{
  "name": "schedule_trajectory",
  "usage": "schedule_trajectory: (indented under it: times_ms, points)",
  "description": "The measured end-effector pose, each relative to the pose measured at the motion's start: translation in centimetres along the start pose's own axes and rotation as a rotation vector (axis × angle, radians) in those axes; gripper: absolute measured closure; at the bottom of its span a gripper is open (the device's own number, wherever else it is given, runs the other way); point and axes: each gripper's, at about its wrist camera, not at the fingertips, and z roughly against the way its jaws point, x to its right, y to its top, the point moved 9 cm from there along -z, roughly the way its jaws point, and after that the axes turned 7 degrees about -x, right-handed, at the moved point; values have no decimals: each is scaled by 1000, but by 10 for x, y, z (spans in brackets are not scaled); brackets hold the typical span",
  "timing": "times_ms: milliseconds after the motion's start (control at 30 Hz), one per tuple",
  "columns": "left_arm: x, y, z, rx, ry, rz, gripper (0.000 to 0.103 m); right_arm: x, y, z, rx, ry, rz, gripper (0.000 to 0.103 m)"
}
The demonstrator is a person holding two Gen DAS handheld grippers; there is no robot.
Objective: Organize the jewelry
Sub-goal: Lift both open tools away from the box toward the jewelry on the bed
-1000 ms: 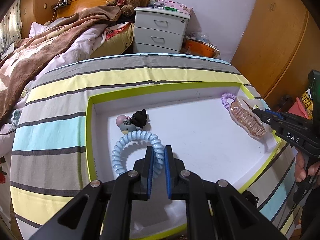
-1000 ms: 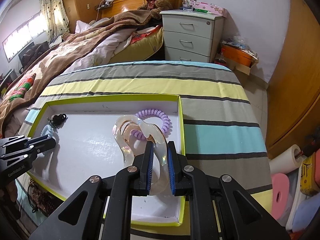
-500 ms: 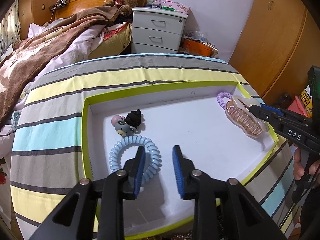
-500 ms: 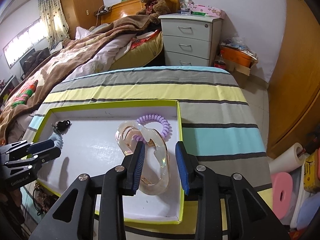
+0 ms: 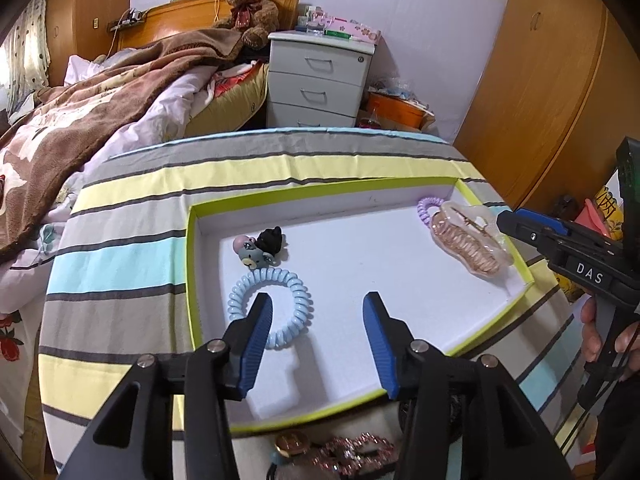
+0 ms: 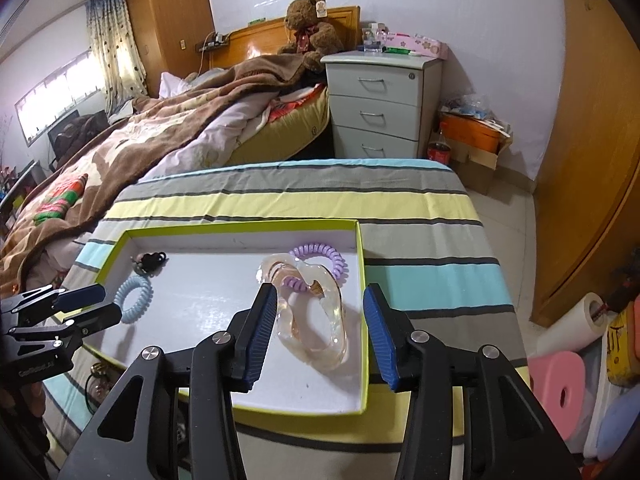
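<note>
Resting on my striped tablecloth [image 6: 400,196], the white tray [image 6: 362,280] with its lime rim holds my jewelry: a clear, pink-tinted claw clip [image 6: 316,312] at its right end, overlapping a lilac coil tie [image 6: 320,254]; a pale-blue coil tie [image 5: 270,304] beside small charms [image 5: 260,250] at left. My left gripper [image 5: 316,340] and right gripper [image 6: 320,330] have just been opening; both stand spread, gripping nothing.

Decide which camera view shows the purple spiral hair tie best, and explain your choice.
The right wrist view. There the purple spiral hair tie shows most of its coiled loop, lying in the white tray behind the clear plastic hair claw. The left wrist view shows only a small part of it, beside the claw near the tray's far corner.
</note>
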Motion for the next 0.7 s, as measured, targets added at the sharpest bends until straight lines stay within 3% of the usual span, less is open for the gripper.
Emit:
schedule_trajectory:
  times_ms: [433,700]
  points:
    - [2,-27,45,73,-34,50,46,-23,-31,41,65,49,38,57]
    - [-19,-62,60,96,-43,130,44,-57,-70,36,15,136,105,57]
